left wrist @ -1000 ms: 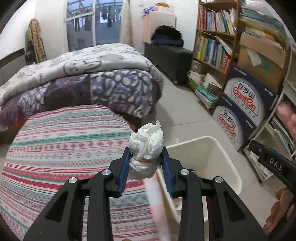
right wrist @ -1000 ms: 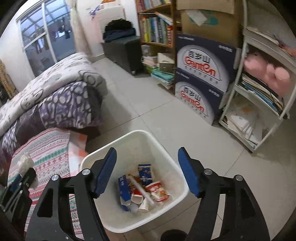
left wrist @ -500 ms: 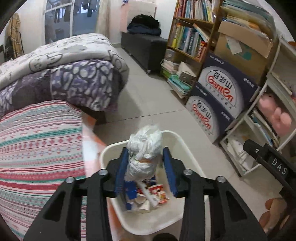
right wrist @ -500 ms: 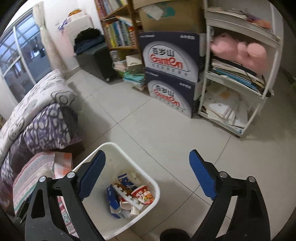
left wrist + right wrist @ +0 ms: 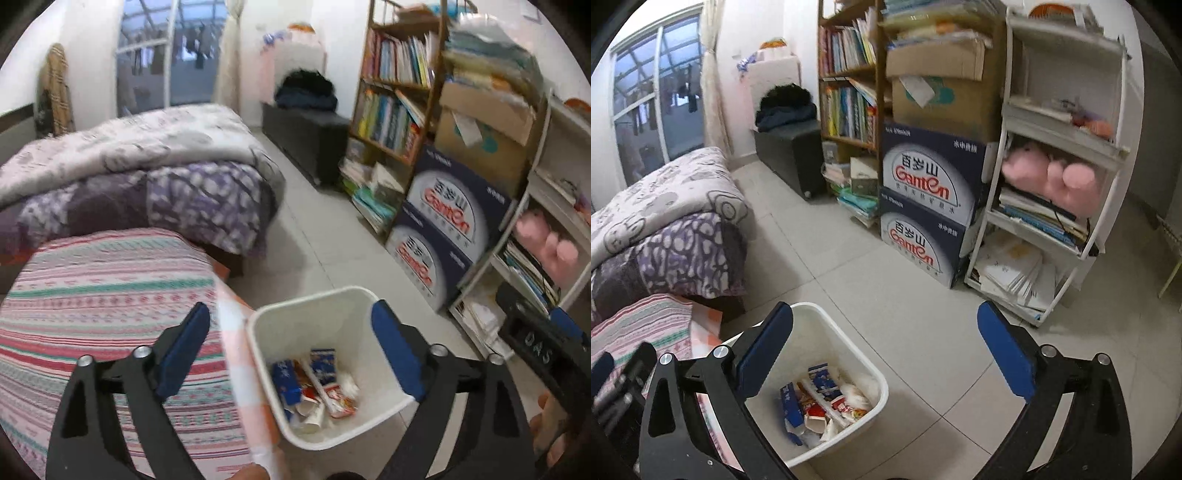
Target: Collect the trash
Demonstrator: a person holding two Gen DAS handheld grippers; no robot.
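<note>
A white plastic trash bin (image 5: 314,306) stands on the tiled floor beside the bed, and it also shows in the right wrist view (image 5: 849,343). It holds blue cartons, a red snack wrapper (image 5: 338,400) and white crumpled tissue (image 5: 858,384). My left gripper (image 5: 291,354) is open and empty above the bin. My right gripper (image 5: 886,354) is open and empty, above the bin's right side and the floor.
A striped bed cover (image 5: 103,295) lies left of the bin, with purple and grey quilts (image 5: 147,177) behind. Two blue Ganten boxes (image 5: 923,206), a bookshelf (image 5: 391,110) and a white shelf rack (image 5: 1056,177) line the right wall. Tiled floor (image 5: 905,295) lies between.
My left gripper opened and let go of the crumpled white tissue, which now lies in the bin. The right gripper shifted slightly and stays open.
</note>
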